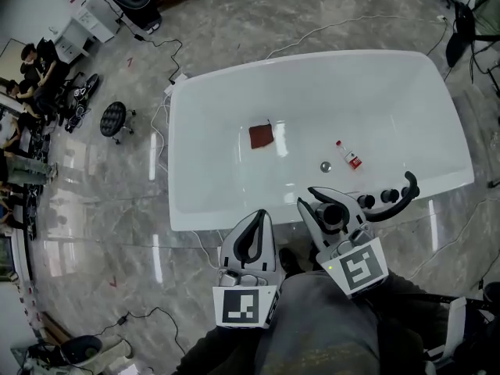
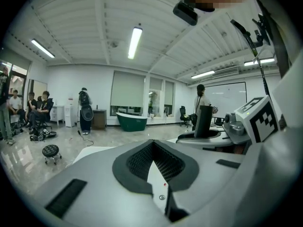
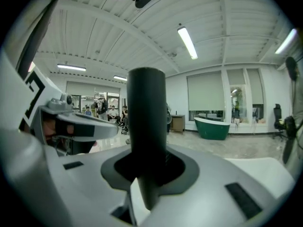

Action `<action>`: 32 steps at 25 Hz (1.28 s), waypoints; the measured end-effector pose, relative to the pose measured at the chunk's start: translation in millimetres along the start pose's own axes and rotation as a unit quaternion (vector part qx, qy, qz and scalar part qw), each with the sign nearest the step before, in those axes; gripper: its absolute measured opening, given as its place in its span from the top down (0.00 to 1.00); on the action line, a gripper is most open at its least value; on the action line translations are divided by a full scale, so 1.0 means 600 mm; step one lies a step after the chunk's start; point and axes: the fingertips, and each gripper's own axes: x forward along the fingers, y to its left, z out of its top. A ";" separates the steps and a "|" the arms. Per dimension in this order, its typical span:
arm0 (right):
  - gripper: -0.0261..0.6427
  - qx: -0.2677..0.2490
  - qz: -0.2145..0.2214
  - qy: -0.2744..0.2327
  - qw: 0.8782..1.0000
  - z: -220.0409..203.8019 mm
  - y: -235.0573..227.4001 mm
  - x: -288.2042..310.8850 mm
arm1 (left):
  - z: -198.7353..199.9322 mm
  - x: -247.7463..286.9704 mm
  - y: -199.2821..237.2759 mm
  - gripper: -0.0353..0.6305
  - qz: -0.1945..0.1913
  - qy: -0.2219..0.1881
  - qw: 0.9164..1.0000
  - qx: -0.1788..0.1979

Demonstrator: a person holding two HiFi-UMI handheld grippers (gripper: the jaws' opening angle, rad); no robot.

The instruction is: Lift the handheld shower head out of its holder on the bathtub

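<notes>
Right gripper view: shower head (image 3: 147, 126), dark smooth handle standing upright, clamped mid-shaft in the right gripper (image 3: 147, 171) by the bathtub (image 1: 234, 92) near rim; likely rigid, light, slippery, best gripped mid-handle; left gripper (image 2: 152, 150) closed, empty.

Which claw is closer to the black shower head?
Right. The right gripper is clamped round the shower head; the left gripper sits apart to its left, holding nothing.

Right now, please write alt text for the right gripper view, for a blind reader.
The right gripper clamps a dark, upright shower head handle between its jaws. Behind it is a bright room with a green bathtub.
</notes>
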 end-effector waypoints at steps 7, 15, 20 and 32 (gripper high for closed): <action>0.82 -0.016 0.010 -0.040 0.999 0.083 0.000 -0.021 | 0.040 -0.004 -0.001 0.94 0.008 -0.036 0.999 0.000; 0.82 -0.024 0.014 -0.071 0.997 0.145 0.005 -0.043 | 0.080 -0.014 0.006 0.94 0.026 -0.057 0.998 0.009; 0.82 -0.024 0.017 -0.064 0.998 0.131 0.013 -0.032 | 0.075 -0.017 0.011 0.94 0.022 -0.059 0.998 0.007; 0.82 -0.026 0.007 -0.063 0.998 0.120 0.026 -0.042 | 0.060 -0.027 0.002 0.94 0.005 -0.054 0.999 0.007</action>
